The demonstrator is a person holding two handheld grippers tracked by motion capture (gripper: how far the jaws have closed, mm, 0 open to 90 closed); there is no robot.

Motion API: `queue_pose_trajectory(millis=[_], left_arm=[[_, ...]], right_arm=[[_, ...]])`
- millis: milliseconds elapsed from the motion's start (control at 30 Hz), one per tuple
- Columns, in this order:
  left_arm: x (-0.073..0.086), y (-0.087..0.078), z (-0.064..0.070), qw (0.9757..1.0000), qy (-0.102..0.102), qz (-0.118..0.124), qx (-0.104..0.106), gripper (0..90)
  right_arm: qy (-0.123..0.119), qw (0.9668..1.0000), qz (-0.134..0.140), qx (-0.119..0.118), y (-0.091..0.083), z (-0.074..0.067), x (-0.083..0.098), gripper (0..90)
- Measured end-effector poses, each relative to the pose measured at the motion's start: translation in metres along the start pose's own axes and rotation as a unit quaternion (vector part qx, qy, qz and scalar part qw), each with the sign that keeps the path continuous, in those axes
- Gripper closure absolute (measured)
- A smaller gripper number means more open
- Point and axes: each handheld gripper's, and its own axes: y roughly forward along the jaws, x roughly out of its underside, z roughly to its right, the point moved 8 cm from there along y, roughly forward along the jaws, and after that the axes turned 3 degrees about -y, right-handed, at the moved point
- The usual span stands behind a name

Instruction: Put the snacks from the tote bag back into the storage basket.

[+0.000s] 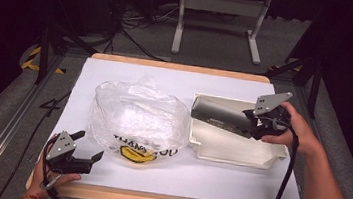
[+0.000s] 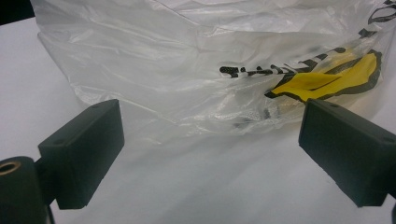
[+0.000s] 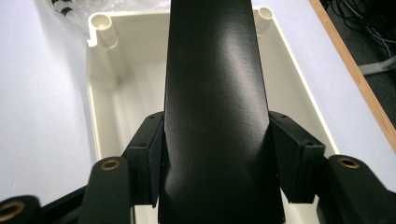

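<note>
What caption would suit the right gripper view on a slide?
The right tool grips a long black box above an open cream tray on the white table.

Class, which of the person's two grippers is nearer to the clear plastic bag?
Left. The left gripper sits open just in front of the plastic bag; the right gripper holds a dark box over the cream tray beside it.

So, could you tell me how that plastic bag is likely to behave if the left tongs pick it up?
The plastic bag looks thin and crinkled, so it would probably flop and sag. Its glossy film may slip between the open left tongs. It seems very light, so a push would likely just crumple it.
</note>
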Motion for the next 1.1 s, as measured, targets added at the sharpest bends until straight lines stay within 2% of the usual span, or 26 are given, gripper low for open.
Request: queue_pose_trajectory(millis=[400, 733, 1100], left_arm=[[0.0, 0.001, 0.0, 1.0, 0.002, -0.002, 0.0, 7.6], [0.001, 0.001, 0.001, 1.0, 0.002, -0.004, 0.0, 7.6], [0.001, 0.002, 0.001, 1.0, 0.004, -0.007, 0.001, 7.7]], right_arm=[[0.015, 0.9998, -0.009, 0.0, 0.001, 0.0, 0.019, 43.1], [0.022, 0.9992, -0.033, -0.01, 0.017, -0.002, 0.037, 43.1], [0.017, 0.9978, -0.061, -0.022, 0.034, -0.002, 0.048, 43.1]])
